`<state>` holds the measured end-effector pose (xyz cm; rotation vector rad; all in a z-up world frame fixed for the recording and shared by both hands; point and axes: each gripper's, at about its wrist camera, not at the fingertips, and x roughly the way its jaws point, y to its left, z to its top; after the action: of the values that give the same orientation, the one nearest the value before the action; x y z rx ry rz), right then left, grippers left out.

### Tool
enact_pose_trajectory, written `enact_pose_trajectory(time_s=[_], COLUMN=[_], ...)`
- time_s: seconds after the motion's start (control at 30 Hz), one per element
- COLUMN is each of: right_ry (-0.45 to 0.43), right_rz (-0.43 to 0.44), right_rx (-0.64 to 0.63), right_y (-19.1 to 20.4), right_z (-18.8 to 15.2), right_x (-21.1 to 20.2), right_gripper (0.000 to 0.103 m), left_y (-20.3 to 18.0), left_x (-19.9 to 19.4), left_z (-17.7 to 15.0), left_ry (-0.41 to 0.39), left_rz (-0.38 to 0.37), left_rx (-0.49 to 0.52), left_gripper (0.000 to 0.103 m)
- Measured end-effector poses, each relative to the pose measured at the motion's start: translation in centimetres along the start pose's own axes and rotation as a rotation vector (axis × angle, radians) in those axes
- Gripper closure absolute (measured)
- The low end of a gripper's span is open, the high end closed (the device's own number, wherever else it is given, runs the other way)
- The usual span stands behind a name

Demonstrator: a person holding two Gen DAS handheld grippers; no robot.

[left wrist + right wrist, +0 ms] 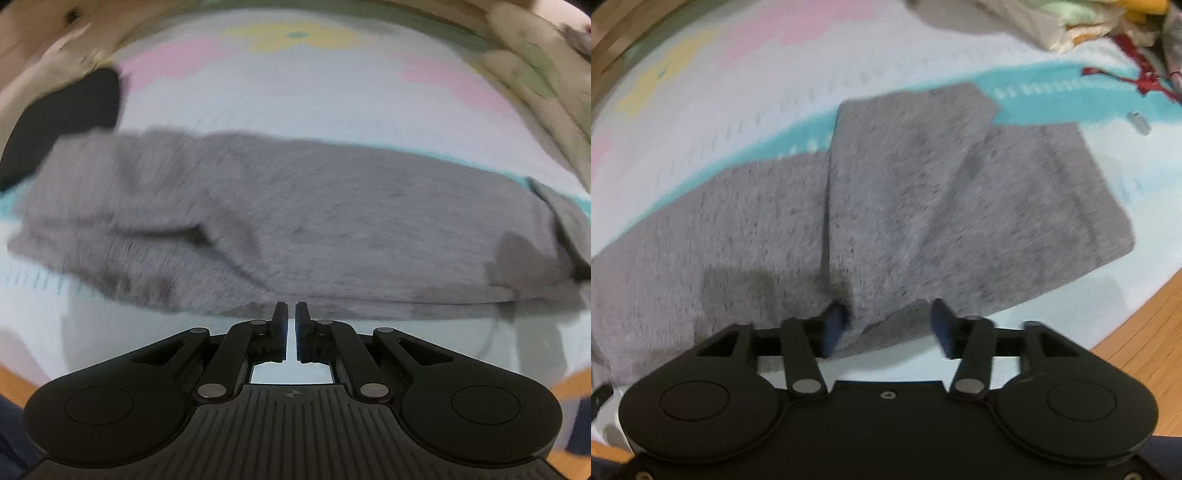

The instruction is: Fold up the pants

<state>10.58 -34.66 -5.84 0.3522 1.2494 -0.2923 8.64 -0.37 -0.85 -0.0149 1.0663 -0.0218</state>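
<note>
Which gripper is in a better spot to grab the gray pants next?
Probably the right gripper: its jaws stand open with an edge of the gray pants between them. The left gripper is shut, at the near edge of the pants, holding nothing.

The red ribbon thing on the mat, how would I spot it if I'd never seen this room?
Start from the big pale play mat with the gray pants lying across it. Follow its turquoise band away from the pants to the far right edge. There lies the red ribbon, the only bright red thing, thin and stringy beside soft heaped fabrics.
</note>
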Motion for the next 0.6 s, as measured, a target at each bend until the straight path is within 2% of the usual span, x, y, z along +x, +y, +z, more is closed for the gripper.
enact_pose_trajectory(time_s=[0.13,0.23,0.3,0.4,0.47,0.5,0.6], right_ry=[-0.075,-0.133,-0.158,-0.189,-0.211,-0.219,-0.223], right_rz=[-0.021,-0.058,-0.088,-0.115,-0.119,-0.125,-0.153], right_rx=[0.051,0.057,0.032,-0.008,-0.034,-0.048,-0.076], right_y=[-1.2,-1.3,-0.9,0.4,1.4,2.1,3.6], right_z=[0.6,1.4,2.0,3.2,4.1,4.5,6.2], right_x=[-1.6,-2.4,-2.2,-1.8,-1.5,-1.2,0.7], right_gripper=[0.043,0.043,0.043,0.043,0.043,0.043,0.043], left_y=[-2.0,-3.8,-5.0,-6.6,-6.9,-6.8,-6.7], left_x=[-0.5,1.0,3.1,5.8,7.7,7.8,7.8], left_z=[2.2,3.9,5.1,4.2,3.4,3.0,2.6], left_ry=[-0.084,-0.099,-0.069,0.002,0.048,0.001,-0.008], left_rz=[-0.041,-0.075,-0.107,-0.167,-0.172,-0.178,-0.184], left_rx=[0.052,0.08,0.104,0.132,0.126,0.115,0.12], left_gripper=[0.098,0.097,0.097,0.097,0.097,0.097,0.097])
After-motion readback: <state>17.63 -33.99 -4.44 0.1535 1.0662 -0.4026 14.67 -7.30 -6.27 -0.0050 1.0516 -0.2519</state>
